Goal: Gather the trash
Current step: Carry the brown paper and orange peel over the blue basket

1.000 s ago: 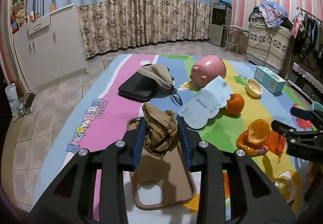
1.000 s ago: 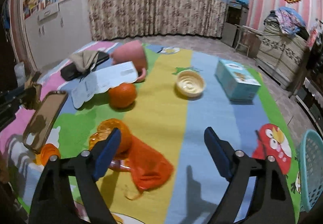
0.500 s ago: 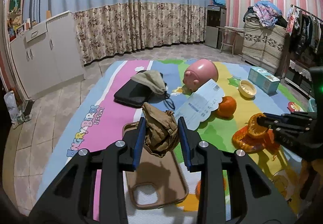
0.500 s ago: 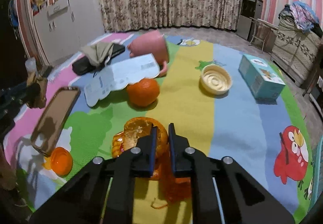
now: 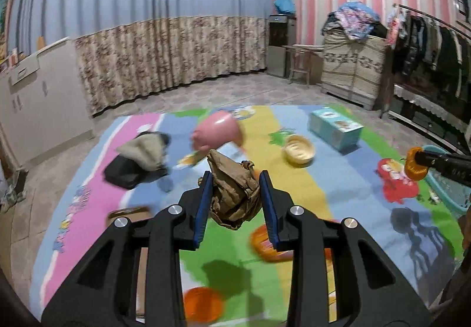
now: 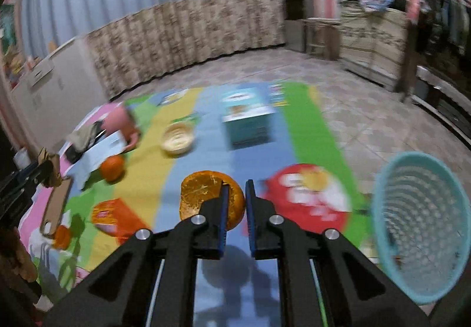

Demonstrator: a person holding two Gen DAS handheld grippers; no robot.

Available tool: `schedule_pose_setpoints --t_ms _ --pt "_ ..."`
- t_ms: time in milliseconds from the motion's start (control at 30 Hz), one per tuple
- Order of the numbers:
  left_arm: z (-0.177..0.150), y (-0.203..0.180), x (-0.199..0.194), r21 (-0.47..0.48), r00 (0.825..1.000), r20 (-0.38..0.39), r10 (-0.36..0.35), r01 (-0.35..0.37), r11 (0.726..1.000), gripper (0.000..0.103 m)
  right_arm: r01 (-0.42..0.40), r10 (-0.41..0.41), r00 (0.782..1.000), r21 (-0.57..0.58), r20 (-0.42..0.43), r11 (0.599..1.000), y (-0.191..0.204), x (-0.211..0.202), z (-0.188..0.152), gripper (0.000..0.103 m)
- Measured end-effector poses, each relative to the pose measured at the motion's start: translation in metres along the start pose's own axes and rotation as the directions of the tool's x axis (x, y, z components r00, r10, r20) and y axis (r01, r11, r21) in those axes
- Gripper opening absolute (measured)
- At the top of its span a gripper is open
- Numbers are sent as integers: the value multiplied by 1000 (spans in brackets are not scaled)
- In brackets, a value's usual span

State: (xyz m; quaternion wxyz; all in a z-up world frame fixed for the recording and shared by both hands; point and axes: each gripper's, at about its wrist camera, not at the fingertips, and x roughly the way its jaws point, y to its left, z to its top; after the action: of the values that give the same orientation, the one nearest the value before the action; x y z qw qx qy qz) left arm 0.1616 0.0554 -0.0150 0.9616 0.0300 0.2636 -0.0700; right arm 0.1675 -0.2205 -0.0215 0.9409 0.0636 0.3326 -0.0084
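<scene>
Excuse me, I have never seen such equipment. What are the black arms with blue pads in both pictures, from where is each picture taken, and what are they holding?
There is no robot: a person holds one two-finger gripper in each hand, and each carries a wide-angle camera that looks along its fingers. One picture comes from the left gripper, the other from the right gripper. The left one is shut on a crumpled brown paper. The right one pinches a piece of orange peel, near a turquoise basket. On the colourful play mat lie a whole orange, a tissue box, a small yellow bowl and a pink pot.
</scene>
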Motion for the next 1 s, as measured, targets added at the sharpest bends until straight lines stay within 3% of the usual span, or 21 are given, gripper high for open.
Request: schedule_pose_setpoints --t_ms 267,400,567,800,1000 --pt "20 -69 10 53 994 23 -104 103 993 31 137 -146 985 101 94 985 -79 -42 2 12" --pt "26 -105 14 90 989 26 -146 143 986 31 223 -244 960 153 136 963 -122 -66 0 12" --pt "36 -154 17 129 979 41 -201 194 972 31 265 -303 941 230 148 936 -169 -79 -10 12" --pt "40 -232 17 174 949 55 -309 296 939 31 321 -369 919 279 138 905 -213 -83 -23 12" --pt "35 -292 22 211 913 37 -405 389 897 31 309 -369 919 325 140 894 -237 -86 -34 12"
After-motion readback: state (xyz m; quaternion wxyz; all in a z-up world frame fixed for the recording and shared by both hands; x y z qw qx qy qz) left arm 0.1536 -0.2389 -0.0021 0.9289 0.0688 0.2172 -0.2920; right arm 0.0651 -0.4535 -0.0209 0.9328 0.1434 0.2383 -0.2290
